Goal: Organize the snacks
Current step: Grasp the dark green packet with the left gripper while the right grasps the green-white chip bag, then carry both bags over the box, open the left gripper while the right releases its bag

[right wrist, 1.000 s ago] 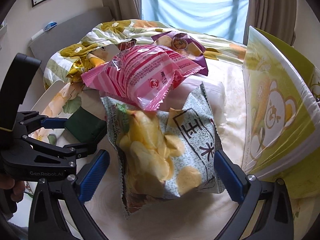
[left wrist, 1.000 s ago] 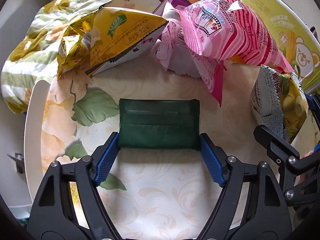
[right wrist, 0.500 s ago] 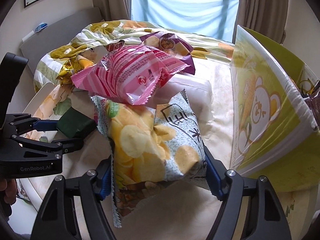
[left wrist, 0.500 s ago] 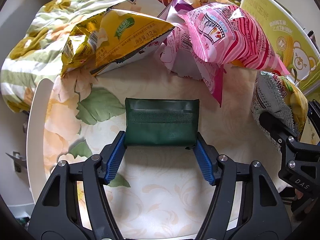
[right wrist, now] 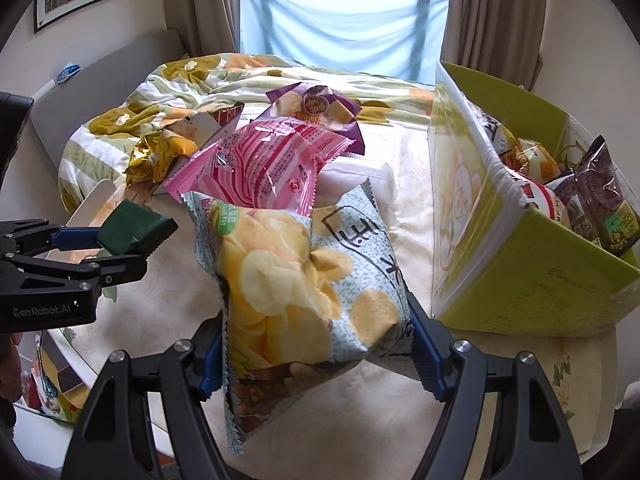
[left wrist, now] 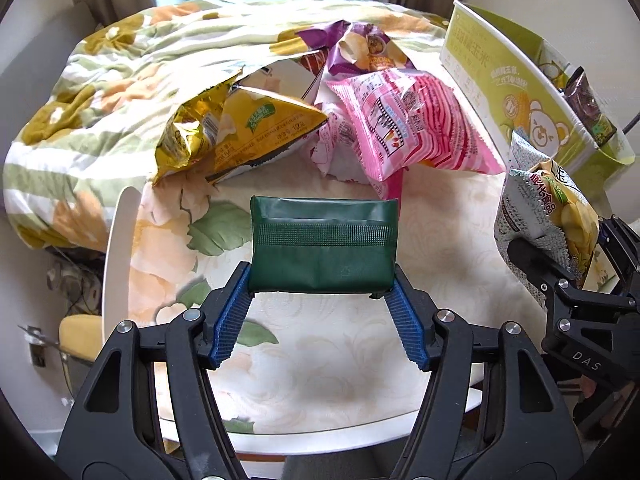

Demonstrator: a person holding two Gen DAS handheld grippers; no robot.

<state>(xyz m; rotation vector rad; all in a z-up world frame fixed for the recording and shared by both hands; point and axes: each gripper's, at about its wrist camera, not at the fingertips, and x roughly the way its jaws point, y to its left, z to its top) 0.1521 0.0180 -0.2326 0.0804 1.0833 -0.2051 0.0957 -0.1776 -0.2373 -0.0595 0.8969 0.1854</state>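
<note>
My left gripper (left wrist: 322, 286) is shut on a dark green packet (left wrist: 323, 248), which hangs just above the flowered tabletop (left wrist: 320, 352); the same packet (right wrist: 134, 230) shows at the left of the right wrist view. My right gripper (right wrist: 314, 344) is shut on a pale chip bag (right wrist: 296, 276) printed with yellow crisps, lifted off the table. That chip bag (left wrist: 548, 216) also appears at the right edge of the left wrist view. On the table behind lie a pink striped bag (left wrist: 408, 128), a yellow bag (left wrist: 240, 136) and a purple bag (right wrist: 316, 110).
A green cardboard box (right wrist: 520, 264) with several snack packs inside stands at the right. A flowered quilt (left wrist: 120, 92) is heaped behind the bags. The white table edge (left wrist: 116, 248) runs along the left, with a yellow seat (left wrist: 78, 336) below it.
Both grippers closed onto their packets and then lifted them off the table. The green packet and the chip bag now sit higher, and both views look further across the room.
</note>
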